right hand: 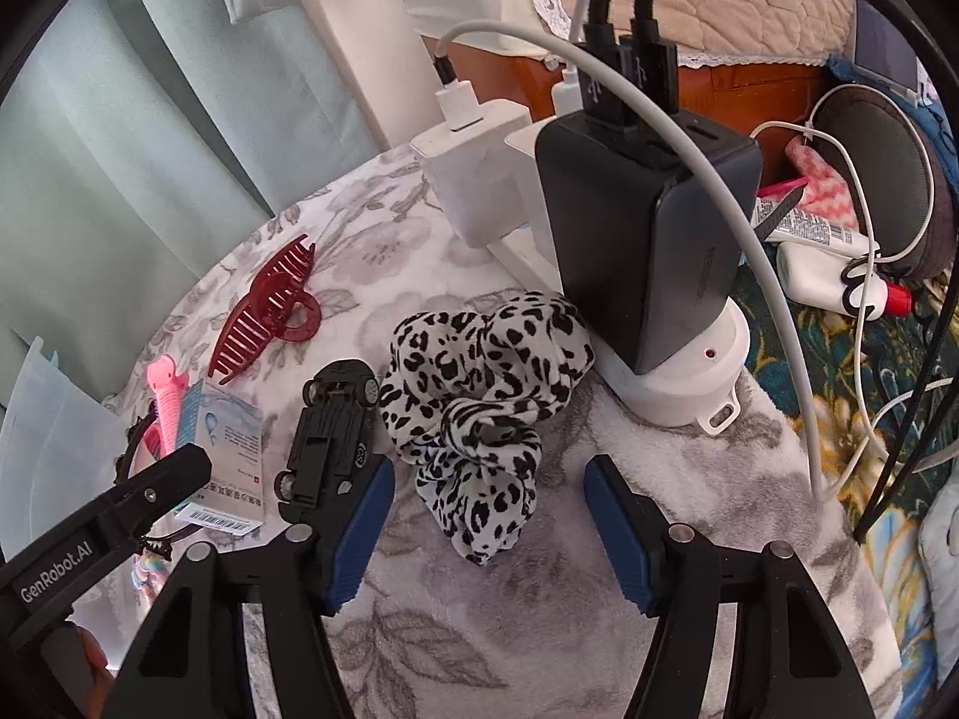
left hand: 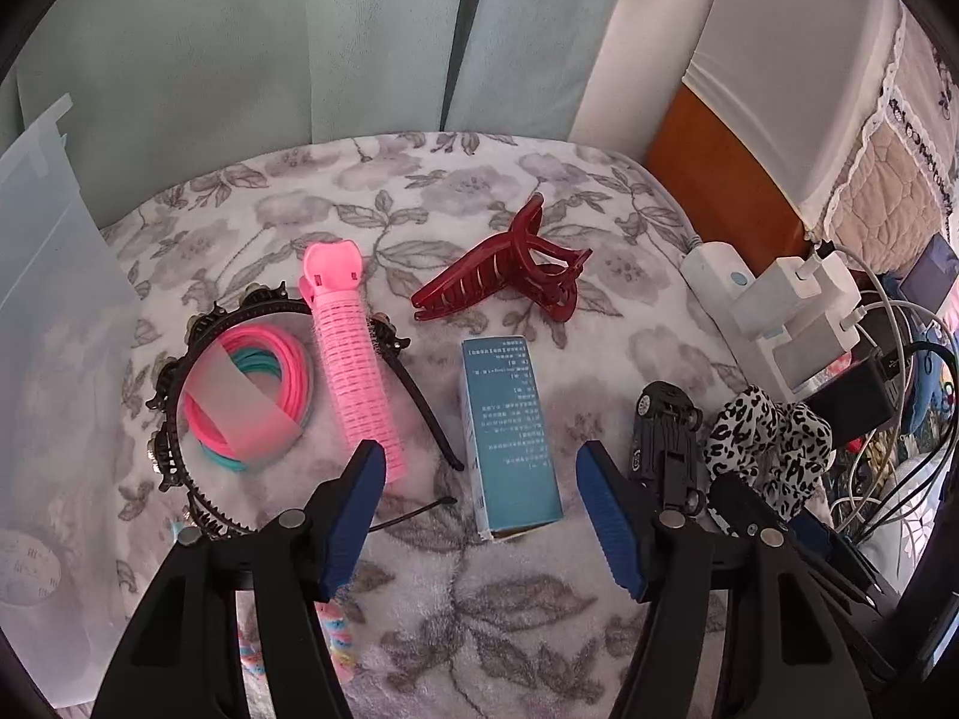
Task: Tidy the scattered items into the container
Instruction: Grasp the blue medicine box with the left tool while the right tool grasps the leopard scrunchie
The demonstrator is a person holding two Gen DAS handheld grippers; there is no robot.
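Note:
A blue carton lies on the floral cloth between the fingertips of my left gripper, which is open, its pads apart from the carton's sides. Left of it are a pink hair roller, a black headband and pink and teal hair ties. A dark red claw clip lies farther back. My right gripper is open around the near end of a leopard-print scrunchie without touching it. An upturned black toy car lies by its left finger. A translucent container stands at the left.
A white power strip with a black charger and white plugs sits right behind the scrunchie, with cables looping over the right side. A pastel item lies under my left gripper. Curtains hang behind the table's far edge.

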